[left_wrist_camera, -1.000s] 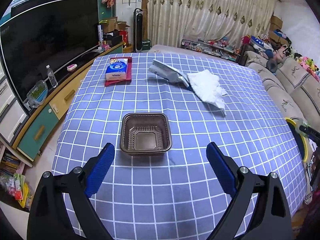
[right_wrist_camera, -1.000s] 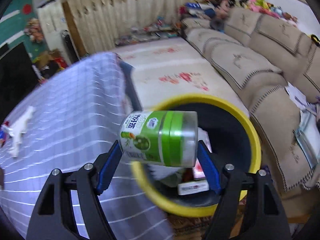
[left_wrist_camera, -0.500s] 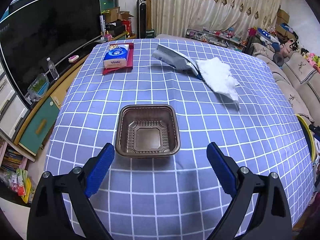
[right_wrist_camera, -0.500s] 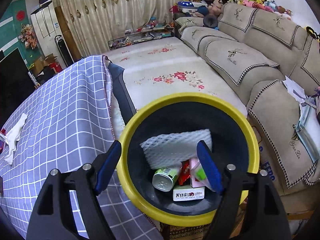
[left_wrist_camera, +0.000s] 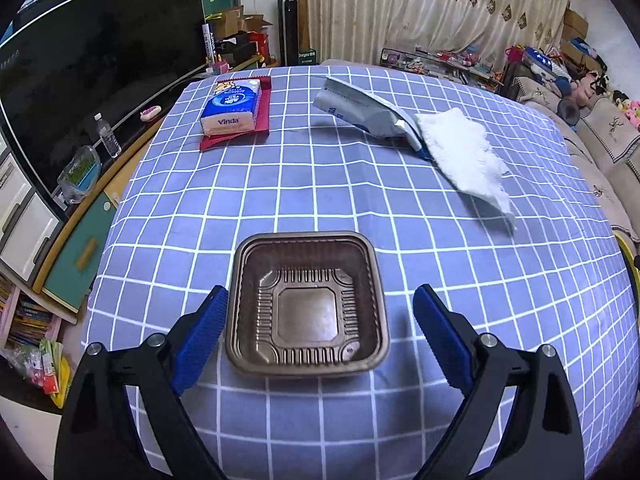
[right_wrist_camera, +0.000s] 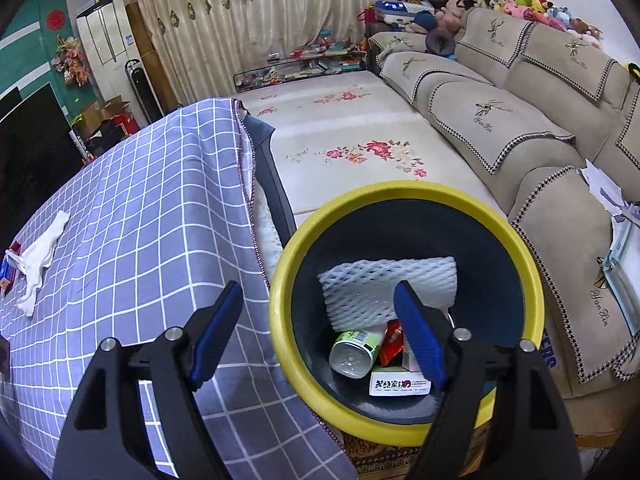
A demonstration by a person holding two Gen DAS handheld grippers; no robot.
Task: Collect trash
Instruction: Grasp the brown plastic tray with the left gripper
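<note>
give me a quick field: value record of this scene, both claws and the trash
left claw: open, empty, straddling the brown plastic tray
right claw: open, empty, above the yellow-rimmed bin
in bin: green can, white foam net, red wrapper, white box
on table: brown plastic tray, silver pouch, white crumpled paper, tissue pack
table cover: blue checked cloth
bin position: on the floor beside the table

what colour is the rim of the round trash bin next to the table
Yellow, around a dark interior; the round trash bin's rim shows best in the right wrist view.
</note>
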